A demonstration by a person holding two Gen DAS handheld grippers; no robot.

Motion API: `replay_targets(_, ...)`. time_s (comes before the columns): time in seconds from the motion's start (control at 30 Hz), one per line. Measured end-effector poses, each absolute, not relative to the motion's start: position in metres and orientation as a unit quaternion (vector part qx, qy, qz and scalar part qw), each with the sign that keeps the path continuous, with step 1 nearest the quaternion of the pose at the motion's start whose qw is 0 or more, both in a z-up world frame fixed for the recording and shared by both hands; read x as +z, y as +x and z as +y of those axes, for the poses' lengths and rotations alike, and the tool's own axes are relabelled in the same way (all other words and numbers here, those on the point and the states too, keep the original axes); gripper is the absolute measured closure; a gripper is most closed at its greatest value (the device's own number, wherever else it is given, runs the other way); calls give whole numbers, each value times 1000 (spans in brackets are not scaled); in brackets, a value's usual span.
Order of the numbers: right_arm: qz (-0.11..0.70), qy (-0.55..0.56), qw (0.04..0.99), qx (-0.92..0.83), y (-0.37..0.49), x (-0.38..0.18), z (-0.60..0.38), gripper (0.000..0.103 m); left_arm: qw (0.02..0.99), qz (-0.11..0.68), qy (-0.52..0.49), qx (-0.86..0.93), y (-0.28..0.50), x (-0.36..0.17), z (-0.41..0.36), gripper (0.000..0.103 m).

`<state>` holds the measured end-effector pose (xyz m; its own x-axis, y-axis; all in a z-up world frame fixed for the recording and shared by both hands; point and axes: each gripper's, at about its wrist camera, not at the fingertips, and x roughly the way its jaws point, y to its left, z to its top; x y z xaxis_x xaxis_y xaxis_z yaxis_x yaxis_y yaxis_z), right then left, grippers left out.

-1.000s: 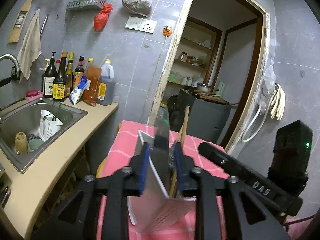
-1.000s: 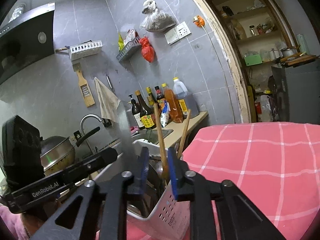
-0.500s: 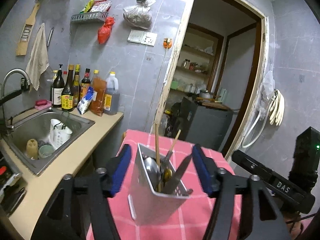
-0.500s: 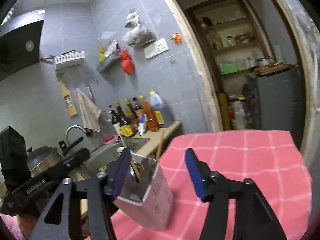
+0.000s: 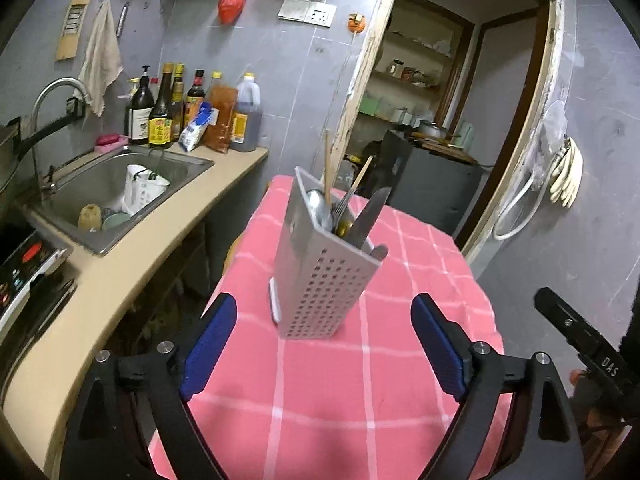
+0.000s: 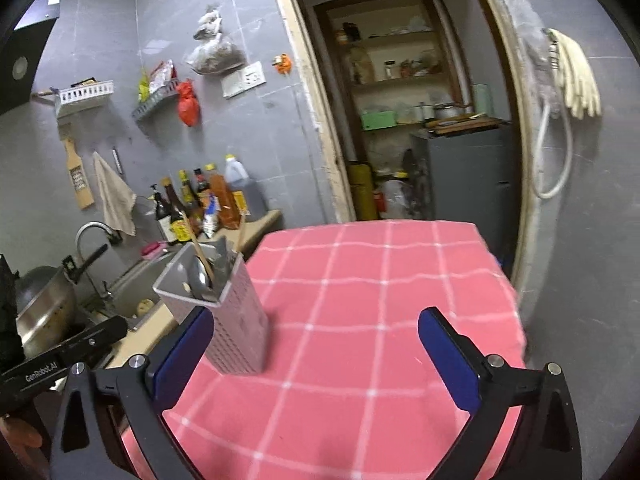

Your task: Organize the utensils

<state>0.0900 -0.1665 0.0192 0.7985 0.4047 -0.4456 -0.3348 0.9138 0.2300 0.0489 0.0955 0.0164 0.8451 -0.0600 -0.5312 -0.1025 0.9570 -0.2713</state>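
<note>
Left wrist view: your left tongs [image 5: 322, 346] and right tongs [image 6: 320, 360] have just spread wide, empty. Ahead, the grey perforated plastic utensil holder [image 5: 320, 276] stands on the pink-checked surface [image 5: 360, 380], holding everything; seemingly nothing remains.

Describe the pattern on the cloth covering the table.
Pink tablecloth with a grid of thin white lines, forming large checks; clearest in the right wrist view.

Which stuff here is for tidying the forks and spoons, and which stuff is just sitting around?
For the job: utensil holder, knife, spoon, chopsticks, left gripper, right gripper.

Just around: sauce bottles, sink, hanging towel, red checked tablecloth.
</note>
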Motion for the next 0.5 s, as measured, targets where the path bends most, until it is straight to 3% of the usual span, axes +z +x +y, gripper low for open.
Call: replay_targets(0.5, 234, 24, 958, 162, 70, 4, -164, 0, 959, 264, -102, 22, 32, 0, 86, 17)
